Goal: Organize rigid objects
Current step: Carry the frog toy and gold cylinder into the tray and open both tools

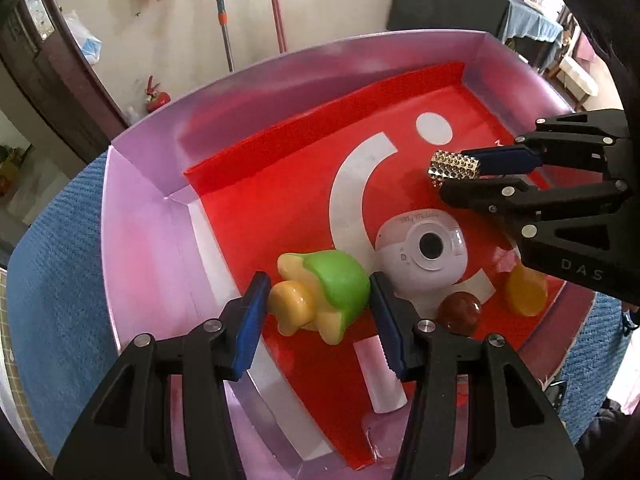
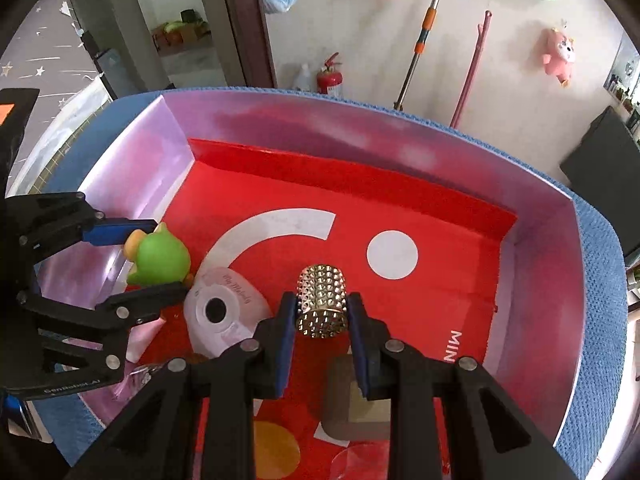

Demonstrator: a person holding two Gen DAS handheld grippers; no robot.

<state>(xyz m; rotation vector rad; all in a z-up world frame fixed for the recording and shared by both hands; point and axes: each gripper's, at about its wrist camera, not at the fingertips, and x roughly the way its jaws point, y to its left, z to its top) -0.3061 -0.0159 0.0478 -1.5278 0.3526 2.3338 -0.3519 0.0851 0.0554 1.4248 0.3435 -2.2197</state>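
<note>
A pink-walled box with a red floor (image 1: 280,184) holds the objects; it also shows in the right wrist view (image 2: 400,200). My left gripper (image 1: 316,300) is closed around a green and yellow toy figure (image 1: 320,292), also in the right wrist view (image 2: 160,258). My right gripper (image 2: 322,308) is shut on a gold studded cylinder (image 2: 322,300), held above the floor; it shows in the left wrist view (image 1: 454,166). A white toy camera (image 1: 428,252) lies beside the figure.
A brown ball (image 1: 459,312) and a yellow-orange piece (image 1: 526,290) lie near the camera. A white tube (image 1: 380,376) lies on the floor under my left fingers. The box sits on a blue textured cloth (image 1: 60,264). Walls and a door lie beyond.
</note>
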